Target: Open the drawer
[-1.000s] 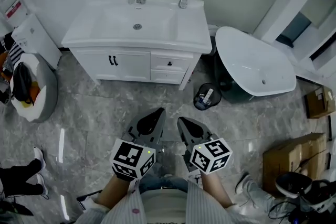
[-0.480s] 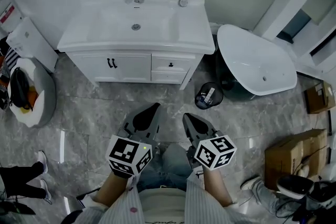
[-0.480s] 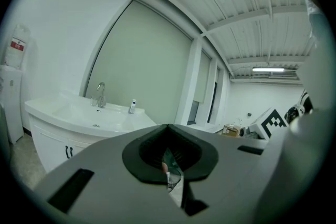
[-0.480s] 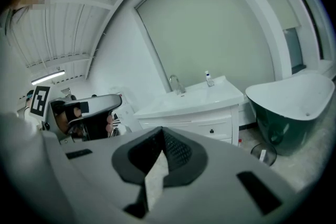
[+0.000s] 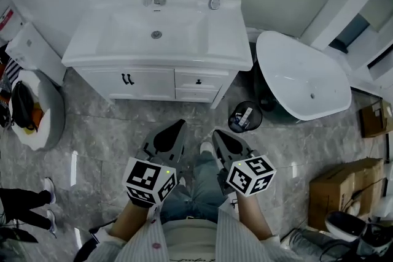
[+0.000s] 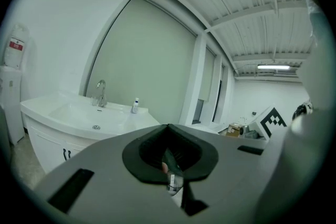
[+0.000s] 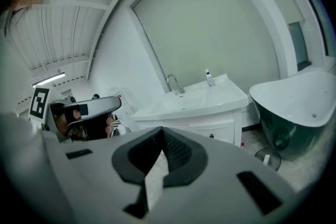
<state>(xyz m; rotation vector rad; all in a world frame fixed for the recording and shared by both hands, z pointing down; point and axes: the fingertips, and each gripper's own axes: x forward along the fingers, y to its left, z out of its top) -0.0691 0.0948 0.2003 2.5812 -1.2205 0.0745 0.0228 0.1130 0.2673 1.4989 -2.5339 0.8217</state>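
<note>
drawer point(image 5: 210, 79) flat white, dark round knob point(image 5: 198, 80), left hand-held gripper point(image 5: 179, 124) and right hand-held gripper point(image 5: 215, 133) pressed together

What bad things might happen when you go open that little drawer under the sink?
1. The black knob on the white drawer looks small. The left gripper and right gripper both have their jaws together, so a grab may miss unless one opens first.
2. The round black mesh wastebasket stands on the floor just right of the drawers, so a foot might knock it.
</note>
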